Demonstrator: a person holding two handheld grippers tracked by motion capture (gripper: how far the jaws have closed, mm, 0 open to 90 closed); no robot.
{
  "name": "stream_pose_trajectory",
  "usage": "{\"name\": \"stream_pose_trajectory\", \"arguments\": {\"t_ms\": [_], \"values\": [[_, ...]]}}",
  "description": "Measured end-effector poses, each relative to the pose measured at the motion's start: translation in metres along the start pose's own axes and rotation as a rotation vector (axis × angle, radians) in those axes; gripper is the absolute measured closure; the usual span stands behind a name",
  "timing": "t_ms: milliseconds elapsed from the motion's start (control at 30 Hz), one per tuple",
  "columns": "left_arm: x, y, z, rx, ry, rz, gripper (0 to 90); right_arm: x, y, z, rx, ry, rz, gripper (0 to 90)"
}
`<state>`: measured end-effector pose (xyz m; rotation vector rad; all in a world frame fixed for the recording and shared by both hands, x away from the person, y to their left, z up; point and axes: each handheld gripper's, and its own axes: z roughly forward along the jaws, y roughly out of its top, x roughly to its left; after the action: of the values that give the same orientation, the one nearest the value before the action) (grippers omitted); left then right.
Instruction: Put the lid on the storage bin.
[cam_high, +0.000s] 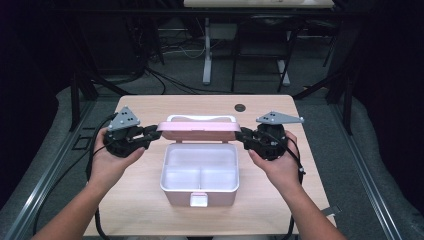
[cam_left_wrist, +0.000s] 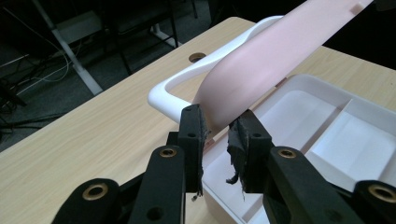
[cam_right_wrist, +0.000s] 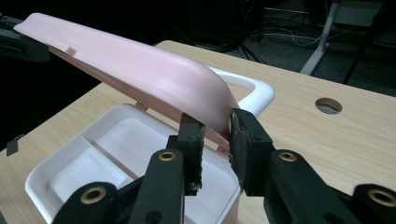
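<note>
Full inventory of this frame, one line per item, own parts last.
lid: 1, pink, held up over the box's far edge, clamped at both ends
box: 1, white tray with pink base, open, table centre, divided inside
handle: 1, white loop, behind the lid
table: 1, light wood, round cable hole at far right
left tool: 1, black, shut on the lid's left end
right tool: 1, black, shut on the lid's right end
hands: 2, one on each tool

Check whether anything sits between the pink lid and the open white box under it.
Nothing visible does. The pink lid is held at its ends by the left gripper and right gripper above the rear of the white box, whose compartments look empty.
</note>
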<state>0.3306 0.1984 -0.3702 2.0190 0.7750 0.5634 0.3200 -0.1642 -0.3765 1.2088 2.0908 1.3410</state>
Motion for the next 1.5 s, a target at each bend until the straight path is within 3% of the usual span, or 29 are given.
{"name": "stream_pose_trajectory", "arguments": {"t_ms": [233, 600, 633, 700, 800, 833, 933, 1167, 1267, 1300, 1333, 1367, 1500], "values": [[-0.008, -0.009, -0.004, 0.001, 0.008, 0.02, 75.3, 0.004, -0.007, -0.004, 0.0, 0.001, -0.012, 73.8], [-0.016, -0.021, -0.008, -0.001, -0.016, 0.014, 75.3, 0.007, -0.021, -0.008, -0.003, 0.02, -0.029, 71.7], [-0.017, -0.023, -0.008, -0.002, -0.017, 0.017, 75.3, 0.009, -0.023, -0.008, -0.001, 0.005, -0.032, 71.1], [-0.019, -0.027, -0.009, -0.003, -0.021, 0.011, 75.2, 0.01, -0.027, -0.008, -0.003, 0.032, -0.039, 70.5], [-0.022, -0.033, -0.01, -0.004, -0.027, 0.01, 75.0, 0.014, -0.031, -0.009, 0.004, -0.016, -0.059, 70.1], [-0.022, -0.034, -0.01, -0.007, -0.031, 0.007, 74.9, 0.013, -0.033, -0.009, -0.005, 0.034, -0.058, 70.0], [-0.025, -0.039, -0.011, -0.011, -0.034, 0.008, 74.4, 0.015, -0.038, -0.01, -0.006, 0.0, -0.058, 69.3], [-0.029, -0.048, -0.012, -0.017, -0.047, -0.004, 73.8, 0.014, -0.053, -0.012, -0.01, 0.038, -0.04, 70.1], [-0.033, -0.052, -0.012, -0.012, -0.038, 0.013, 73.6, 0.014, -0.058, -0.013, -0.01, 0.049, -0.039, 70.4], [-0.034, -0.054, -0.012, -0.01, -0.037, 0.017, 73.6, 0.016, -0.06, -0.014, -0.007, 0.015, -0.046, 70.8], [-0.034, -0.054, -0.012, -0.01, -0.037, 0.017, 73.5, 0.016, -0.06, -0.014, -0.007, 0.015, -0.046, 70.8], [-0.035, -0.055, -0.012, -0.009, -0.036, 0.019, 73.5, 0.015, -0.064, -0.015, -0.014, 0.056, -0.048, 71.5], [-0.038, -0.062, -0.012, -0.015, -0.04, 0.016, 73.4, 0.017, -0.07, -0.016, -0.021, 0.042, -0.052, 72.7]]}}
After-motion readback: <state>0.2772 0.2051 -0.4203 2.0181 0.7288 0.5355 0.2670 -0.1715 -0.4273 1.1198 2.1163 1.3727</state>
